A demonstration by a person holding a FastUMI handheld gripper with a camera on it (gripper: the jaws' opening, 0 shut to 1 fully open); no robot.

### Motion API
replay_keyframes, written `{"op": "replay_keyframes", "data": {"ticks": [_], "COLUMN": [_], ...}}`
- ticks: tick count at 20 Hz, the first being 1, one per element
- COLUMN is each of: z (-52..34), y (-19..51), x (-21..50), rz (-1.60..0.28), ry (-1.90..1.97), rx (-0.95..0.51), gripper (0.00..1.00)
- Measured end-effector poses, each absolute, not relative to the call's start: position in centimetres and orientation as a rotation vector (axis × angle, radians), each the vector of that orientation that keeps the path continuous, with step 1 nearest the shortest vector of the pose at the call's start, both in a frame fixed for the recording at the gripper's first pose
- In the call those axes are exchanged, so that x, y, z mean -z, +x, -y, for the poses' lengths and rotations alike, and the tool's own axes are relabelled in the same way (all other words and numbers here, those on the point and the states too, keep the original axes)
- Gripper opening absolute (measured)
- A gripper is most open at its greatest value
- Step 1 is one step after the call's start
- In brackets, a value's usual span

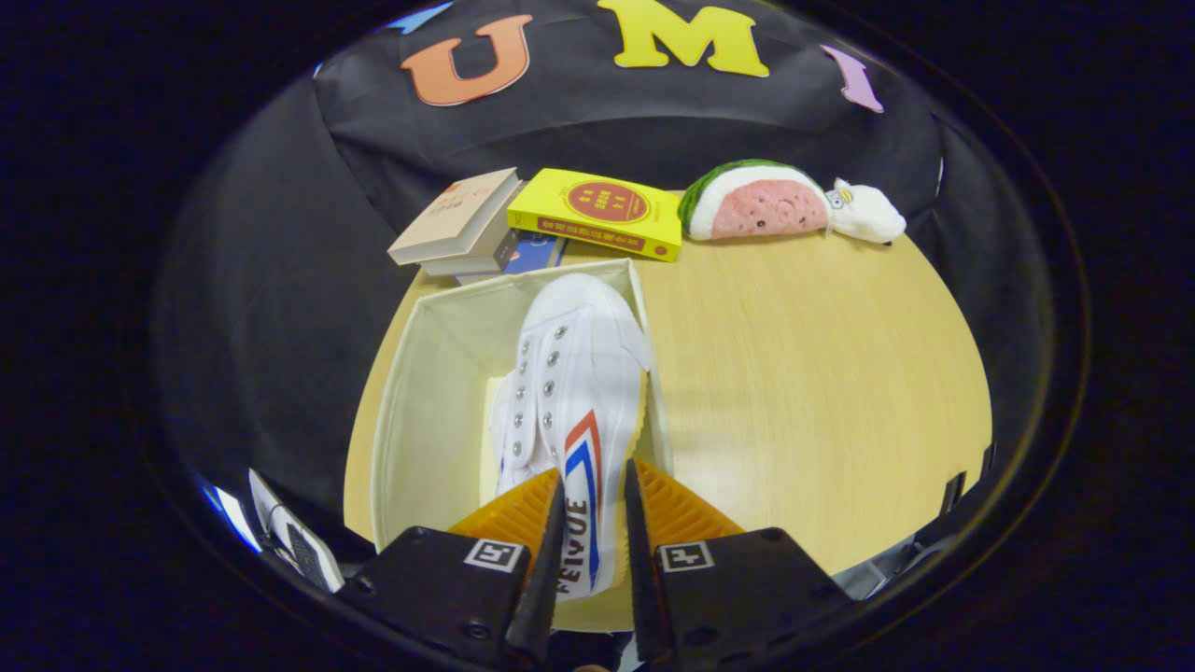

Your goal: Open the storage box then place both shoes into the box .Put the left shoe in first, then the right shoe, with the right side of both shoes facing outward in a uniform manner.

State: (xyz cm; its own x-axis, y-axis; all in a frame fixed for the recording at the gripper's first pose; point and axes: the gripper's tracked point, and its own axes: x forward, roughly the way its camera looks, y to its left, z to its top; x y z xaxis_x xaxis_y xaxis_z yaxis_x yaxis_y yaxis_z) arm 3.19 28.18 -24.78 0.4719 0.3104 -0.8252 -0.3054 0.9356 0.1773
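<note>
A white canvas shoe point(579, 373) with red and blue side stripes and metal eyelets points its toe away from me. My gripper point(595, 476) is shut on its heel end, one finger on each side. The shoe hangs tilted along the right wall of the open cream storage box point(420, 392), with its toe near the box's far right corner. A pale yellow patch point(490, 420) shows low in the box left of the shoe; I cannot tell what it is. The box stands on a light wooden table point(822, 373).
Beyond the box lie a stack of books point(462, 224) and a yellow book point(597, 213). A watermelon plush point(756, 201) and a small white plush point(868, 213) sit at the table's far right. Bare tabletop stretches right of the box.
</note>
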Motion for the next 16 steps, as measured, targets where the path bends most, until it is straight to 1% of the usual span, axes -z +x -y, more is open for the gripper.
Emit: {"op": "replay_keyframes", "data": {"ticks": [4,8,12,16], "z": [-27.7,-26.1,-23.7,-20.0], "y": [3.6,3.8,4.0,3.8], "x": [22.9,19.9,16.3,12.0], "rz": [-0.930,-0.818,-0.674,-0.534], "ry": [-0.042,-0.086,-0.101,-0.035], "rx": [-0.378,-0.371,-0.337,-0.264], "gripper": [0.52,0.52,0.85,0.85]}}
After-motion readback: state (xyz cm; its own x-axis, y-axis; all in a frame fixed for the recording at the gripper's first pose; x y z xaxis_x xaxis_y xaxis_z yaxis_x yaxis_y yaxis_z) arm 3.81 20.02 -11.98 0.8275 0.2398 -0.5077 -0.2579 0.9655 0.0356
